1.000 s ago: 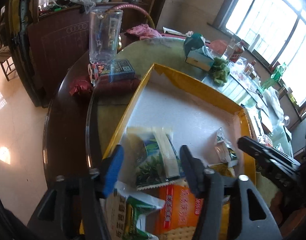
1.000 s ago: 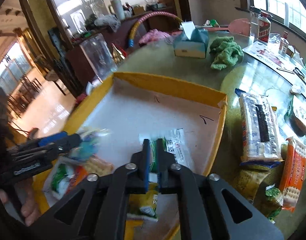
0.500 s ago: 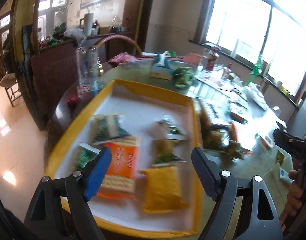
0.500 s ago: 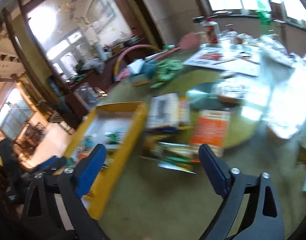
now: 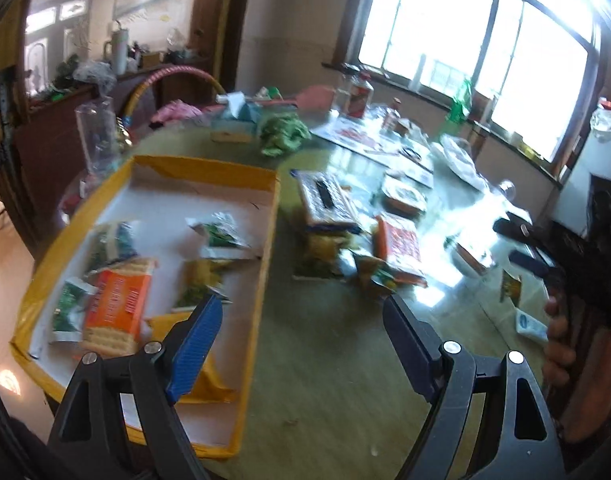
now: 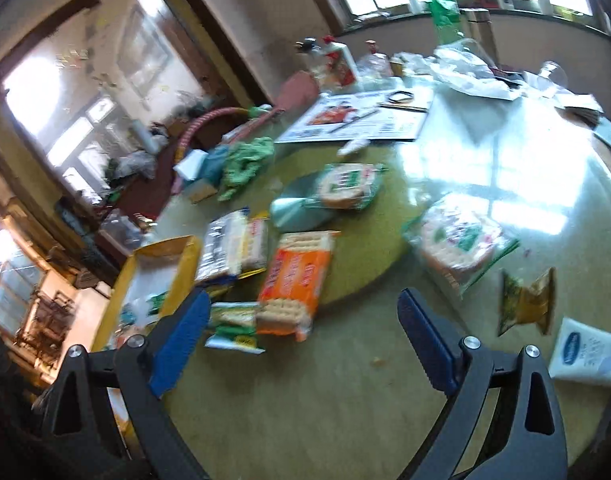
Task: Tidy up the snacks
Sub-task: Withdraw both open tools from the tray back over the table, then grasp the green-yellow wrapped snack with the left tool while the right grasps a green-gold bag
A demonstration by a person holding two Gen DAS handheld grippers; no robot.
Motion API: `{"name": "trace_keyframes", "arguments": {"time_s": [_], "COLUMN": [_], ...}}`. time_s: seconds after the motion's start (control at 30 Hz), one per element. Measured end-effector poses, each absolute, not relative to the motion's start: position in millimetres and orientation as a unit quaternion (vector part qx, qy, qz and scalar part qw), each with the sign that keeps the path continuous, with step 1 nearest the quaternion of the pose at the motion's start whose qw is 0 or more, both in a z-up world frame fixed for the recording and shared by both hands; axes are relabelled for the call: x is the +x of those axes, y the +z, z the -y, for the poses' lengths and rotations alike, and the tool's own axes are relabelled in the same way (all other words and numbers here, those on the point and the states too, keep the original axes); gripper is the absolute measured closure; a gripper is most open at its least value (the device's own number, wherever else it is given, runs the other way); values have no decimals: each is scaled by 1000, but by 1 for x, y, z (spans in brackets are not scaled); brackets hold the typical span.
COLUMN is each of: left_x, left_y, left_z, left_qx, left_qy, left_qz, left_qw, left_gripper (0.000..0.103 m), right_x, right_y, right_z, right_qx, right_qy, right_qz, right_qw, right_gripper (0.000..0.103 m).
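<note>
Your left gripper [image 5: 301, 344] hangs over the green table [image 5: 317, 364] with its jaws spread wide and nothing between them; bare tabletop lies directly beneath the gap. The blue left pad overlaps the near corner of the yellow tray [image 5: 261, 280], which runs away from that jaw's outer side. In the tray, nearest your left jaw, a yellow packet [image 5: 173, 332] sits partly hidden behind the pad, then the orange cracker pack [image 5: 117, 308], a small green pouch [image 5: 67, 308] on the outer side, and further ahead two more green-printed packets [image 5: 221, 236], all blurred. Ahead of the gap and beyond the right jaw, loose snacks lie in a cluster on the table: an orange pack [image 5: 399, 248] and a long dark-labelled biscuit pack [image 5: 325, 200]. Your right gripper [image 6: 305, 340] is likewise wide open and empty above the table. Just ahead of its left pad lies a small green-and-white packet [image 6: 233, 324], touching an orange cracker sleeve [image 6: 297, 280]; behind them a long biscuit package [image 6: 233, 244]. Ahead of the right pad sits a round cracker bag [image 6: 457, 240], and to that jaw's outer side a yellow-green sachet [image 6: 525, 300] and a white tube [image 6: 589, 356]. Farther off, another round bag [image 6: 345, 184] and a green cloth [image 6: 245, 160].
</note>
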State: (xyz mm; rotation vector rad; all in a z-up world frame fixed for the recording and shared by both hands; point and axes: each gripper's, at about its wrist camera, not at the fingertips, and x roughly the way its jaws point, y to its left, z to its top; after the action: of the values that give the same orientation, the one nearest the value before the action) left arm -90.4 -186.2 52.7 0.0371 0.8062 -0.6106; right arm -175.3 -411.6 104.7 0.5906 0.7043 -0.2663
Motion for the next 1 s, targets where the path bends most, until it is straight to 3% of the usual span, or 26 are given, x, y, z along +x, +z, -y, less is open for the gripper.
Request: {"name": "trace_keyframes", "arguments": {"time_s": [0.4, 0.87, 0.9, 1.0], "left_x": [-105, -55, -52, -47], "left_y": [48, 8, 4, -10], "left_z": [226, 312, 318, 328], "left_qx": [84, 100, 103, 119], "left_qy": [-313, -329, -330, -324], "left_qz": [-396, -458, -463, -482], "left_qw": [859, 820, 816, 805], "left_gripper": [20, 25, 27, 63], "right_x": [-176, -176, -175, -172], "right_y": [92, 67, 66, 64], "right_z": [437, 457, 457, 452], "right_qx": [258, 340, 343, 335], "right_qy": [-122, -100, -99, -95], "right_qz": [-310, -279, -282, -288], "right_qw": [907, 892, 891, 892], "right_gripper": [8, 12, 12, 12]}}
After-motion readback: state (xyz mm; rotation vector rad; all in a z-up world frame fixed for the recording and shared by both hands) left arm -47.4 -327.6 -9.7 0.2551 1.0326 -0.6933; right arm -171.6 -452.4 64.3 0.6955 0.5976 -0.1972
